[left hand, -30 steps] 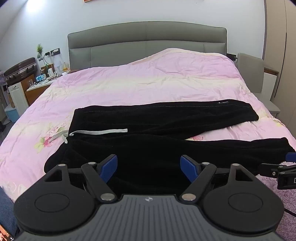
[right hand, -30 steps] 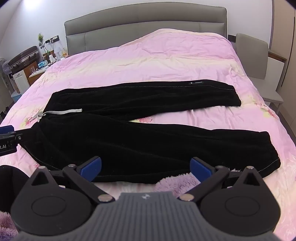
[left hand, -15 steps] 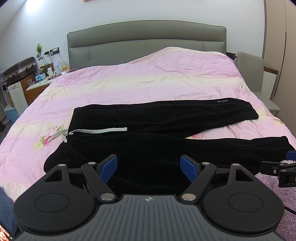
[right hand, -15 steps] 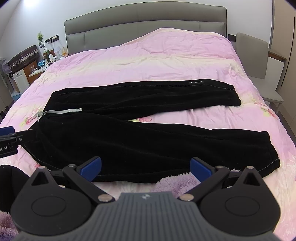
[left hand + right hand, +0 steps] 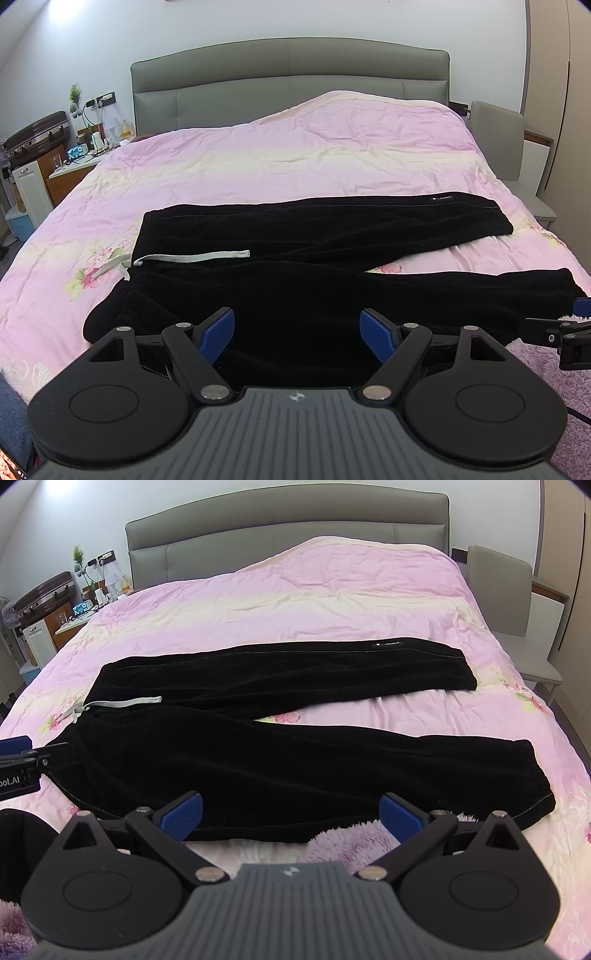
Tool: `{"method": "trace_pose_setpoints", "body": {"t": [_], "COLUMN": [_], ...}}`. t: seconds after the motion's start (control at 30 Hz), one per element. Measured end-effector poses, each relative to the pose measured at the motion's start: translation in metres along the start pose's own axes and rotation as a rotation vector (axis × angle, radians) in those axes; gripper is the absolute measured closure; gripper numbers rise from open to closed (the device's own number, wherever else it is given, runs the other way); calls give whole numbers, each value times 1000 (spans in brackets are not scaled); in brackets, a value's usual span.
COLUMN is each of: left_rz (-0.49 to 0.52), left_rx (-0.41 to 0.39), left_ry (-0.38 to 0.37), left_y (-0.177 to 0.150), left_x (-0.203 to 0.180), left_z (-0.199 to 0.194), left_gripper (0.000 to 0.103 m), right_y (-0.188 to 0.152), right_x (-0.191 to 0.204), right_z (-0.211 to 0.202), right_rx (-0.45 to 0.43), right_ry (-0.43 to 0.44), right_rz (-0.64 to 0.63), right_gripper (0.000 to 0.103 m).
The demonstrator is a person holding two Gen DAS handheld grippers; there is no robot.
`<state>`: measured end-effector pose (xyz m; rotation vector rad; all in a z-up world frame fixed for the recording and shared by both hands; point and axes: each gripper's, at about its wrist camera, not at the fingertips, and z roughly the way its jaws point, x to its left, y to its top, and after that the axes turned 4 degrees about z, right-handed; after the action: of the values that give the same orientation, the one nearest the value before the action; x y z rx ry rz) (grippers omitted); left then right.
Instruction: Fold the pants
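Jaws on both tools stand wide apart and hold nothing: the left gripper (image 5: 297, 330) hangs over the near edge of the black pants (image 5: 295, 266) at the waist end, and the right gripper (image 5: 291, 812) hangs above the near leg (image 5: 332, 771) toward its cuff. The pants lie flat across the pink duvet (image 5: 277, 158) of the bed, waistband to the left with its pale drawstring (image 5: 192, 257) trailing over the fabric, and the two legs run rightward in a shallow V, so a wedge of duvet shows between them. The far leg (image 5: 295, 668) sits well apart from the near one at the cuffs. That spread seems the reason for the stance: with one tool near each end of the near leg, the pair looks set to pinch that long edge at two places and carry it over onto the far leg, keeping the cloth taut so it does not sag midway. No fold looks made yet. A fuzzy lilac throw (image 5: 343, 840) lies just beside the near hem, partly under it, and could get caught in a low pinch. The cloth looks plush and limp, so a shallow bite might slip.
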<state>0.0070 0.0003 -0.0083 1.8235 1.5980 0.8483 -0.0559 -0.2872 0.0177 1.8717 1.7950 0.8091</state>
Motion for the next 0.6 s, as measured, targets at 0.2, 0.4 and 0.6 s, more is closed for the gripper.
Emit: {"method": "trace_pose_setpoints", "body": {"t": [0.2, 0.4, 0.6], "left_rz": [-1, -4, -3], "left_rx": [1, 9, 8], "left_ry": [-1, -6, -11], "left_y": [-1, -2, -2], "left_x": [-2, -1, 0], "left_z": [1, 3, 4], "left_gripper": [12, 12, 12], "right_y": [0, 1, 1], "right_x": [1, 3, 2], "right_z": [0, -2, -1], "right_rx": [-1, 5, 11], "right_ry": [-4, -10, -14], "right_rz": [0, 0, 0], "right_gripper": [5, 5, 5]}}
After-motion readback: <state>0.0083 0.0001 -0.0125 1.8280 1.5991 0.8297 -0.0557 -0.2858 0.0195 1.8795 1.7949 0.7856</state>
